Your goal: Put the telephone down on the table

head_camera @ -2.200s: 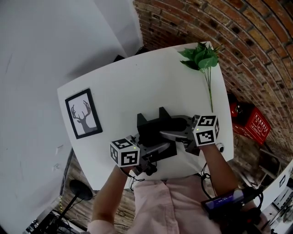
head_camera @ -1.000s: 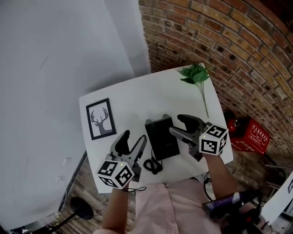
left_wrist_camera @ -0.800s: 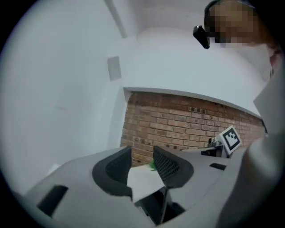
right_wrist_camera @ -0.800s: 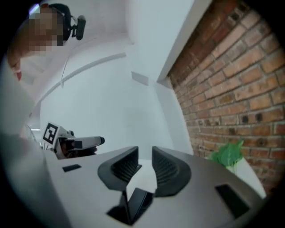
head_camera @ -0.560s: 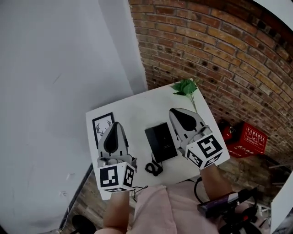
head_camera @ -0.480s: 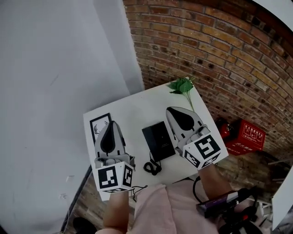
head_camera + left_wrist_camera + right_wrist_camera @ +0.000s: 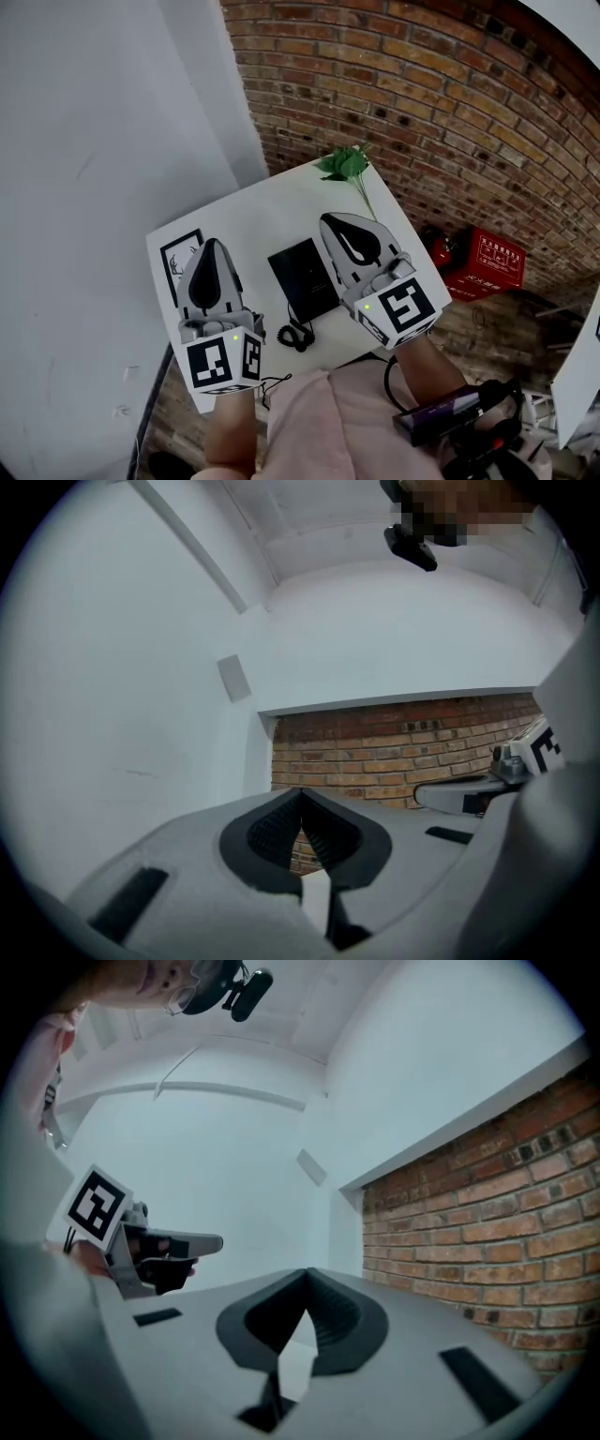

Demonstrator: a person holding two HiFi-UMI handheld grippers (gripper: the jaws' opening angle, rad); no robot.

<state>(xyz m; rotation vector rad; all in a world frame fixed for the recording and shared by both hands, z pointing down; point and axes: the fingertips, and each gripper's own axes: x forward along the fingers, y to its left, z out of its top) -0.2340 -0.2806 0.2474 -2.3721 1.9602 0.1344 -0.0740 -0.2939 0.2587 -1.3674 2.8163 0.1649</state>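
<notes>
The black telephone (image 7: 300, 277) lies flat on the white table (image 7: 277, 208), with its coiled cord (image 7: 296, 335) at the near edge. Nothing holds it. My left gripper (image 7: 211, 246) is raised high above the table's left part, jaws shut and empty. My right gripper (image 7: 339, 222) hangs high to the right of the telephone, also shut and empty. In the left gripper view the shut jaw tips (image 7: 300, 792) point level at a brick wall. The right gripper view shows its shut tips (image 7: 306, 1274) against a white wall, with the left gripper (image 7: 211, 1240) at the left.
A framed deer picture (image 7: 176, 264) lies at the table's left edge. A green leafy stem (image 7: 351, 174) lies at the far right corner. Red crates (image 7: 486, 262) stand on the floor by the brick wall (image 7: 441, 103) to the right.
Both grippers let go of the telephone, which now rests on the table. They rose well above it, rolled, and their jaws went from open to shut.
</notes>
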